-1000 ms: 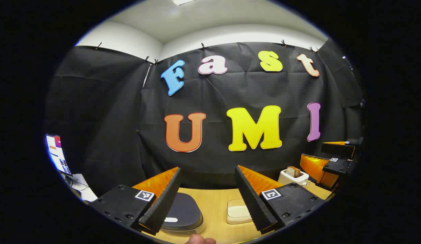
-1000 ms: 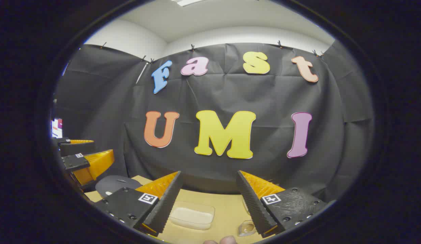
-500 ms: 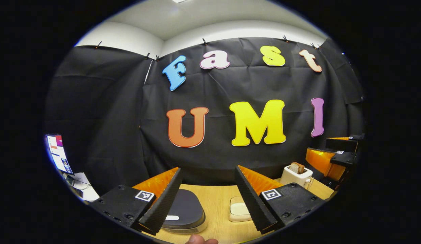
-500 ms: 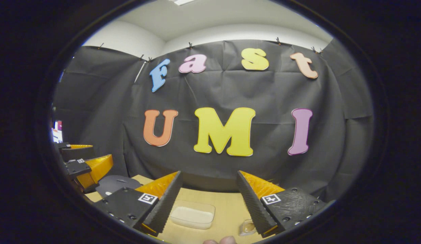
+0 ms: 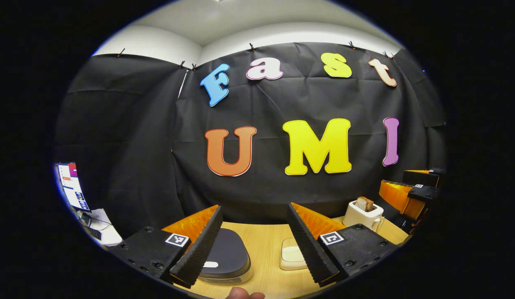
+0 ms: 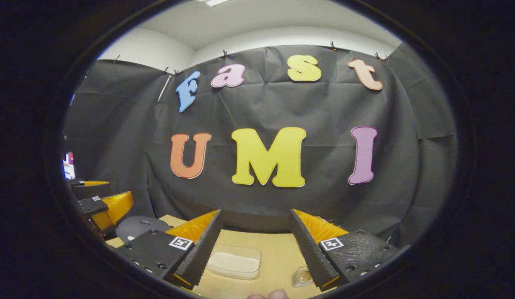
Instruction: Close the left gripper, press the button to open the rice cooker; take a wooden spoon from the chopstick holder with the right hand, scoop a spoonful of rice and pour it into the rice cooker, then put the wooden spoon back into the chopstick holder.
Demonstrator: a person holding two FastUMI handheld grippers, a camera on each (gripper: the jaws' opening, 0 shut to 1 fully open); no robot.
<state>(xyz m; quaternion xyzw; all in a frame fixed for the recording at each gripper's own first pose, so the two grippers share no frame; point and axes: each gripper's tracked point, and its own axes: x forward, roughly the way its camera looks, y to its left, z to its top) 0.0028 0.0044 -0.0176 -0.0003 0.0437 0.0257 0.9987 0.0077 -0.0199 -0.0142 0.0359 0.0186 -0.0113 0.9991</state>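
Light wooden surface [image 5: 263,249] against black cloth wall, white ceiling above. Left gripper [image 5: 255,243] wide, empty, raised; rice cooker [image 5: 226,259] closed, below its left finger. Right gripper [image 6: 255,245] wide, empty; rice tray [image 6: 234,263] below, between fingers.

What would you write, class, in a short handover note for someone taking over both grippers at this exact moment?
Left gripper: open, empty, held above the wooden table.
Right gripper: open, empty, also above the table.
Dark grey rice cooker with closed lid: ahead of the left gripper, slightly left.
Clear rectangular box of white rice: ahead of the right gripper.
White toaster holding a bread slice: far right, not part of the job.
Done: nothing yet.
Left: close left gripper, press the button, fetch spoon, scoop, pour, return spoon.
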